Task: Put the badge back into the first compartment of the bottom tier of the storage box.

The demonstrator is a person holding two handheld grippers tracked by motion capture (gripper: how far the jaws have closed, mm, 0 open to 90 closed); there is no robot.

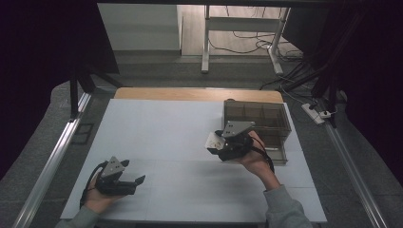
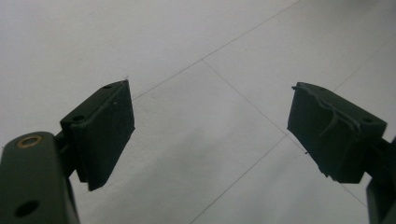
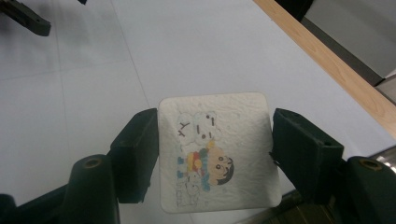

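Observation:
My right gripper (image 1: pixel 216 144) is held above the white table (image 1: pixel 161 133), just left of a dark box, and is shut on a white square pad (image 1: pixel 213 141). In the right gripper view the pad (image 3: pixel 219 140) sits flat between the two jaws of the gripper (image 3: pixel 215 144), its textured face printed with a cartoon child and a small white dog. At the table's front left, my left gripper (image 1: pixel 134 172) rests low in the person's hand. Its jaws are wide apart, and the left gripper (image 2: pixel 210 135) has only bare table between them.
A dark translucent box (image 1: pixel 259 118) with several compartments stands at the right of the table, close behind the right hand. A wooden strip (image 1: pixel 199 93) runs along the table's far edge. Beyond it are a metal frame's legs (image 1: pixel 206 42) and floor cables (image 1: pixel 294 71).

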